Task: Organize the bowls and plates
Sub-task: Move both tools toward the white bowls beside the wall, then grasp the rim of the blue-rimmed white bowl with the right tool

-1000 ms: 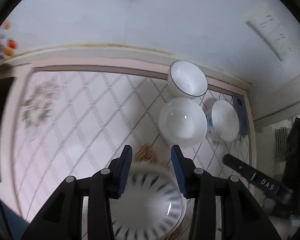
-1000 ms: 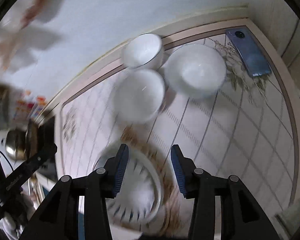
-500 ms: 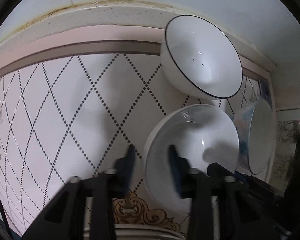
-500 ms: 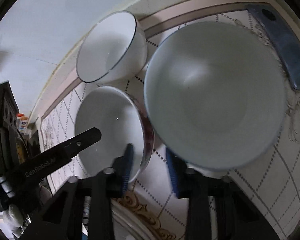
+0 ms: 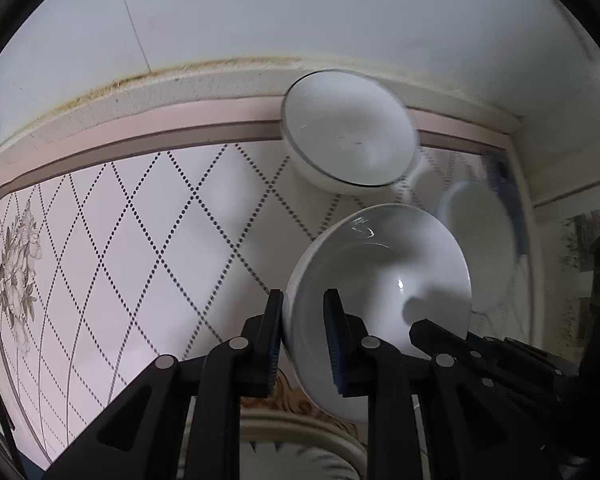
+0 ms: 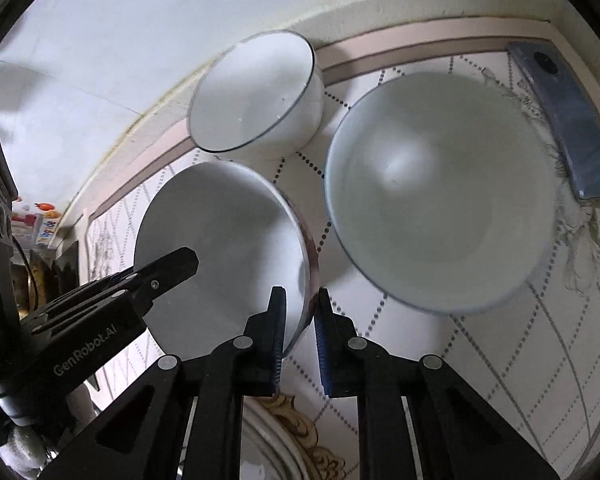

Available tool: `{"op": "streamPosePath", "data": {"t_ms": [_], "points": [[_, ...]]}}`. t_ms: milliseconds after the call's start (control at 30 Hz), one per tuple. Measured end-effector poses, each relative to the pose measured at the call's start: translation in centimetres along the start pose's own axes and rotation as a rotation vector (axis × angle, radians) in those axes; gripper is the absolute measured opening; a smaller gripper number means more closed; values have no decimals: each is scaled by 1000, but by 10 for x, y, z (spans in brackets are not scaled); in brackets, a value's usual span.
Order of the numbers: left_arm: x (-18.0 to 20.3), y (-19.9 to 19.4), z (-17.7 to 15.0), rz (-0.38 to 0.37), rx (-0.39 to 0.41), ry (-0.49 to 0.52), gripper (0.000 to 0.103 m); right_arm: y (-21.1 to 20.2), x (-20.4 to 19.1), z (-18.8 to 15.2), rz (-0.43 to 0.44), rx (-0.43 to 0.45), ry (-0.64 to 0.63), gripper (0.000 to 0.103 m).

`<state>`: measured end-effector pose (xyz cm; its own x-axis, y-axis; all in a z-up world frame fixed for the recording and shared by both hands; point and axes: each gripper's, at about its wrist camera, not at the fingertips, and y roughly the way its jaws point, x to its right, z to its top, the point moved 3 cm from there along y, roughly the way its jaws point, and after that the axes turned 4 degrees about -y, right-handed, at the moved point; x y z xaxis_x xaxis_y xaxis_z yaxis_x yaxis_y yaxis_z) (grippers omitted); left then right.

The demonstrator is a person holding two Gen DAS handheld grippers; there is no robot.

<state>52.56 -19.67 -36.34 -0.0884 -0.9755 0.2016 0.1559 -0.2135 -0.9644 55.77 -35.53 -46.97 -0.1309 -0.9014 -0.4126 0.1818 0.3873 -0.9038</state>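
Step in hand is the pick-up: left gripper (image 5: 302, 338) & right gripper (image 6: 302, 334) each have jaws clamped on opposite rim edges of the middle white bowl (image 5: 380, 304) on the patterned tablecloth (image 5: 140, 220); next, prob. an even lift w/ both hands to nest it in the bigger bowl (image 6: 440, 200).

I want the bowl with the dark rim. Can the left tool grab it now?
Probably not yet. The left tool is already shut on the plain white bowl; the dark-rimmed bowl sits apart behind it, otherwise unblocked.
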Motion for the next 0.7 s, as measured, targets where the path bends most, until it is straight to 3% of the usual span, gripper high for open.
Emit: {"op": "streamPosePath", "data": {"t_ms": [233,467,700], "points": [[26,-38,-32,-49,12,61,18,-53,7,-33,13,36,-2,16],[65,-18,-77,-87,-60,115,18,-93,49,-88,-20,21,22,16],[93,17,-105,-86,-134,162,18,-93,94,-132,-55,-20,85,16]]}}
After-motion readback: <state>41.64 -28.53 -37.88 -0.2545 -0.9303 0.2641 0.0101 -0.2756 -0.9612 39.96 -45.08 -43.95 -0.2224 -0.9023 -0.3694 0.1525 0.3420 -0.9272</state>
